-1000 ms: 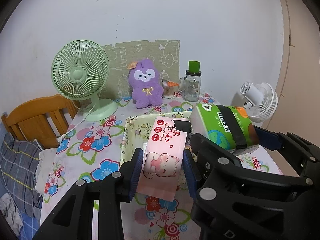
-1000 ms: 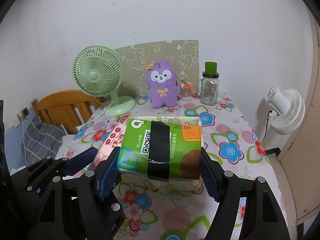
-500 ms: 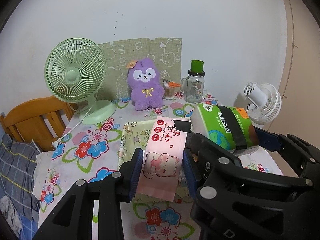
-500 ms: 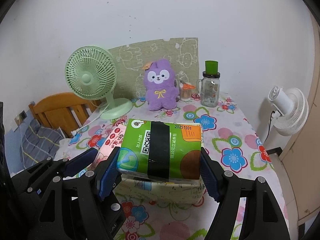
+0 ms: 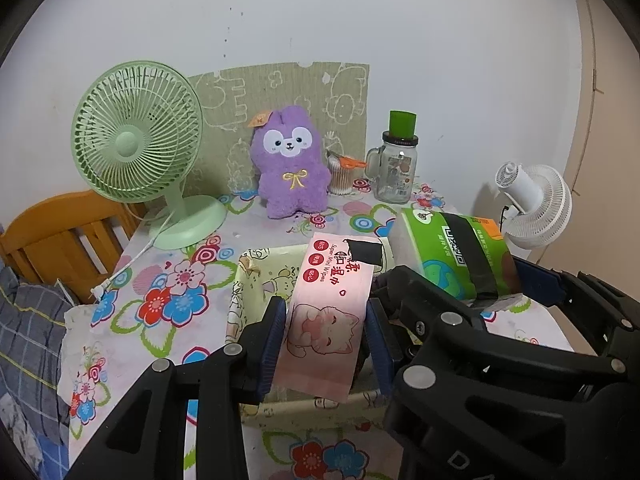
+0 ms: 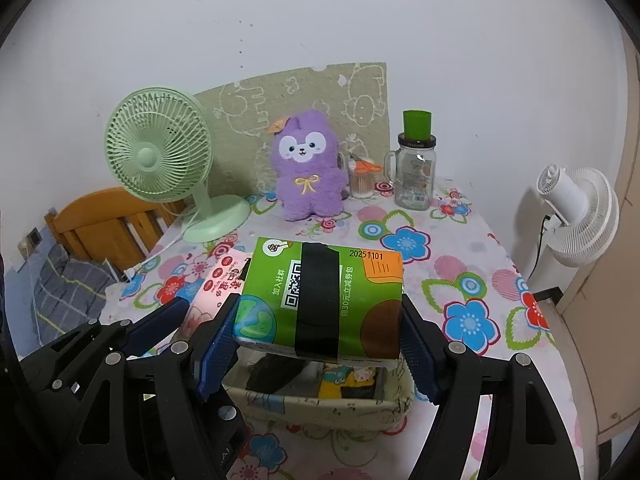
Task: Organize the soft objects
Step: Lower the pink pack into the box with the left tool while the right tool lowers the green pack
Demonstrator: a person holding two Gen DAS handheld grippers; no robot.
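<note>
Holding one pink wipes pack (image 5: pixel 326 320), the left gripper (image 5: pixel 326 334) hangs over one fabric bin (image 5: pixel 240 300); the right gripper (image 6: pixel 318 334) clamps one green tissue pack (image 6: pixel 320 300). One purple plush (image 5: pixel 290 170) sits at 12 o'clock on the counter (image 5: pixel 160 292), between two fans.

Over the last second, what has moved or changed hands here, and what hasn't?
Both grippers have carried their packs a little forward, so the fabric bin now lies right beneath them. Nothing was gripped or released: the left gripper still clamps the pink wipes pack, the right gripper the green tissue pack. The table items stayed put.
</note>
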